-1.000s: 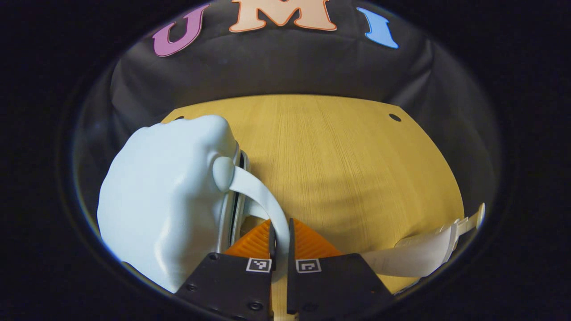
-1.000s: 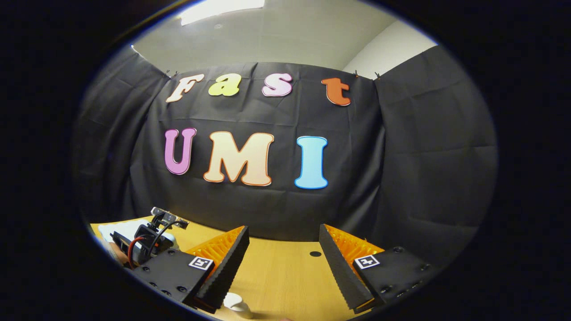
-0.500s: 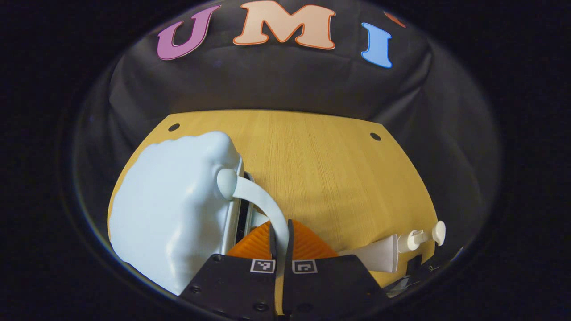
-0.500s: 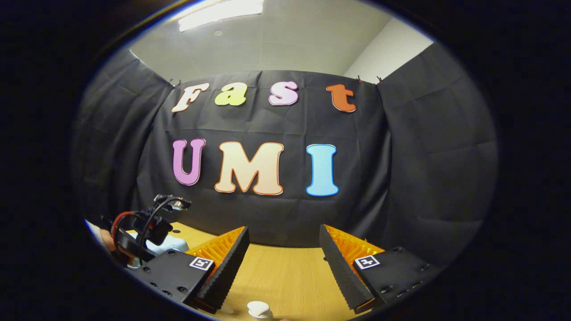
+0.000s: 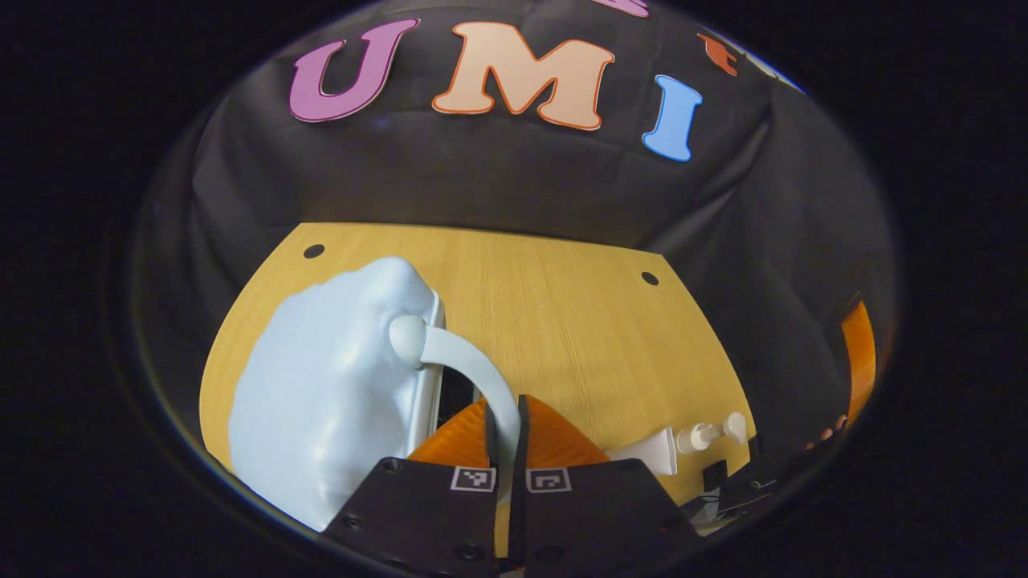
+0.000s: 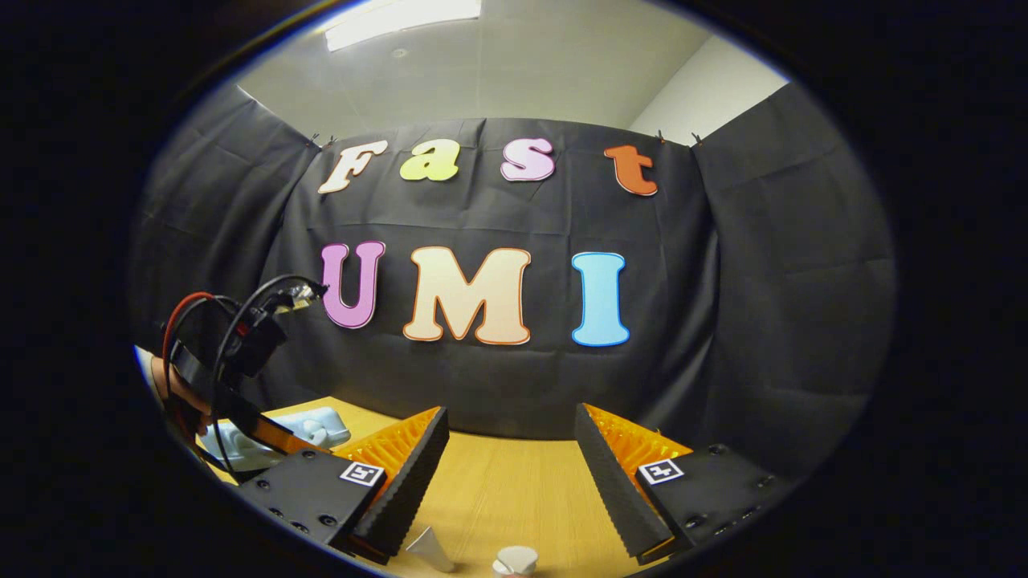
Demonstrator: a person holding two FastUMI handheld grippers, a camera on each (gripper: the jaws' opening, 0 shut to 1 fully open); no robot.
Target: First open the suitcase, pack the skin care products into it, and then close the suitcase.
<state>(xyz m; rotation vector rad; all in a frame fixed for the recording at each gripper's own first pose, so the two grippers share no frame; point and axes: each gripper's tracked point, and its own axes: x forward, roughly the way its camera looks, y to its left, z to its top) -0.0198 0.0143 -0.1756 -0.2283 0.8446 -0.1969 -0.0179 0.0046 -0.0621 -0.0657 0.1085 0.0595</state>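
Note:
A pale blue suitcase (image 5: 321, 385) lies on the wooden table (image 5: 562, 305) at the left of the left gripper view. Its curved handle (image 5: 466, 361) runs down between the fingers of my left gripper (image 5: 506, 421), which is shut on it. A dark gap shows along the suitcase's seam beside the handle. A white pump bottle (image 5: 683, 443) lies at the lower right. In the right gripper view my right gripper (image 6: 510, 474) stands open over the table (image 6: 514, 498) with nothing between its fingers. Below it are a white cap (image 6: 516, 559) and a white pointed top (image 6: 430, 550). The suitcase (image 6: 309, 424) lies far left.
The left gripper (image 6: 233, 361), with red and black cables and a hand on it, is raised above the suitcase in the right gripper view. Two round holes (image 5: 649, 278) mark the table's far corners. Black cloth walls close in behind the table.
My left gripper has risen with the handle in it, and the suitcase's seam has parted a little. The pump bottle has drifted farther away in the left gripper view. The right gripper stays open.

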